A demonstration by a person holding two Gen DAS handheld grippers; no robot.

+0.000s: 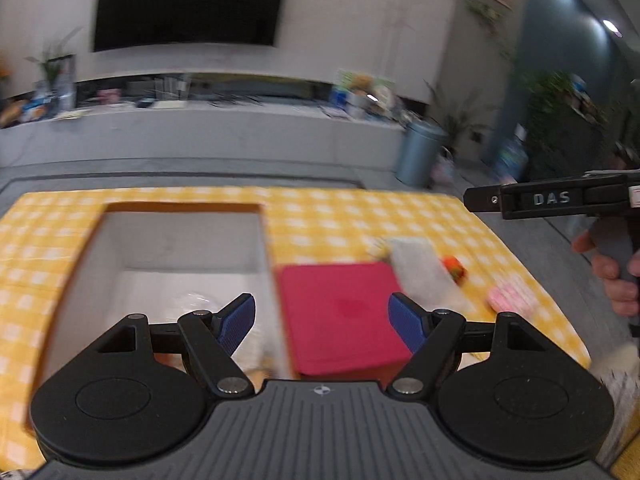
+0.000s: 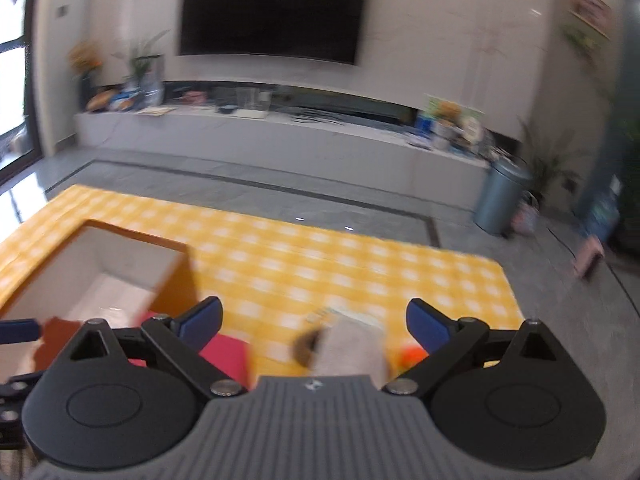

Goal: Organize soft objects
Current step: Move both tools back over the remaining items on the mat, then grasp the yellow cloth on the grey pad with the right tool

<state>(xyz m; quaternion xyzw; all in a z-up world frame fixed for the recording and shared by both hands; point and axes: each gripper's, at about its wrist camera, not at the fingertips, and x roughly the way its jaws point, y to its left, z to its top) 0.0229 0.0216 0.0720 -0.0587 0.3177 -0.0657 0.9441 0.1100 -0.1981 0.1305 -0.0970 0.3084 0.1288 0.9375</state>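
An open box (image 1: 180, 206), orange outside and white inside, stands on the yellow checked tablecloth (image 1: 340, 216). Right of it lies a flat red cushion (image 1: 340, 312). My left gripper (image 1: 324, 320) hovers open over the box's right wall and the cushion, holding nothing. Farther right lie a grey-white soft piece (image 1: 420, 276), a small orange item (image 1: 454, 266) and a pink one (image 1: 508, 298). My right gripper (image 2: 316, 322) is open wide above the grey-white piece (image 2: 348, 344), pads clear of it. The orange item (image 2: 412, 354), cushion (image 2: 224, 352) and box (image 2: 136, 236) show too.
A hand (image 1: 612, 276) holds the right gripper (image 1: 470, 200) at the table's right edge. Something pale and fluffy (image 1: 616, 360) sits at the near right. Beyond the table are grey floor, a blue-grey bin (image 1: 420, 152) and a long low bench. Blurred pale items lie inside the box.
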